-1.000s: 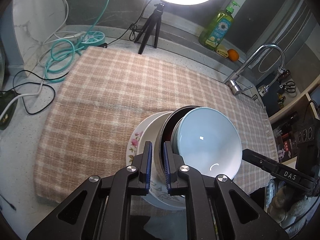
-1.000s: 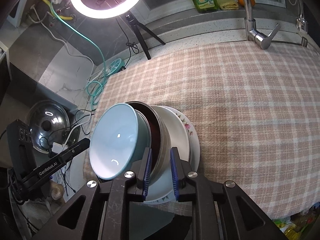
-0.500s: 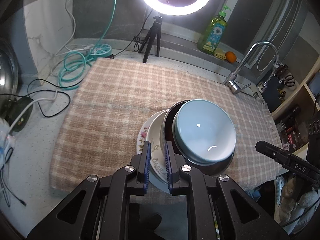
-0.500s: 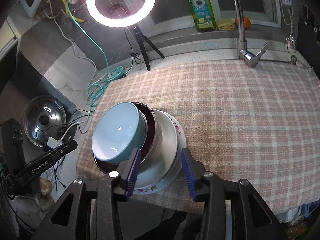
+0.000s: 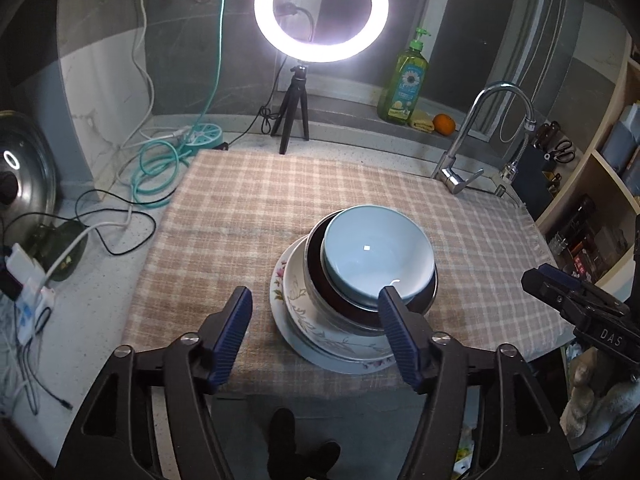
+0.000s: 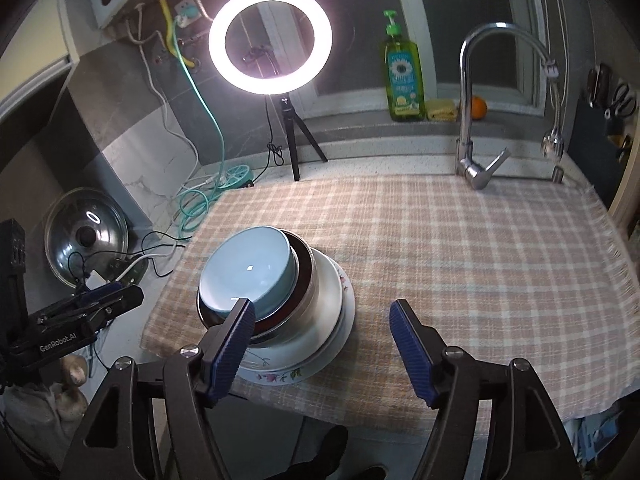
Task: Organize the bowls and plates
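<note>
A stack of dishes rests near the front edge of the checked cloth (image 5: 248, 208). A light blue bowl (image 5: 376, 256) sits on top, inside a dark metal bowl (image 5: 320, 276), on a white bowl (image 5: 298, 296), on a floral plate (image 5: 278, 280). The stack shows in the right wrist view too, blue bowl (image 6: 246, 266) on top, floral plate (image 6: 280, 374) beneath. My left gripper (image 5: 316, 328) is open and empty, just in front of the stack. My right gripper (image 6: 322, 344) is open and empty, in front of the stack's right side.
A ring light on a tripod (image 5: 294, 120) stands behind the cloth. A faucet (image 5: 460, 172) is at the back right, with a soap bottle (image 5: 402, 88) and an orange (image 5: 444, 124) on the ledge. Cables (image 5: 156, 168) and a pot lid (image 5: 20, 184) lie left.
Both grippers have let go of the stack's rims, opened wide and pulled back towards the front edge. The stack now rests flat on the cloth.
</note>
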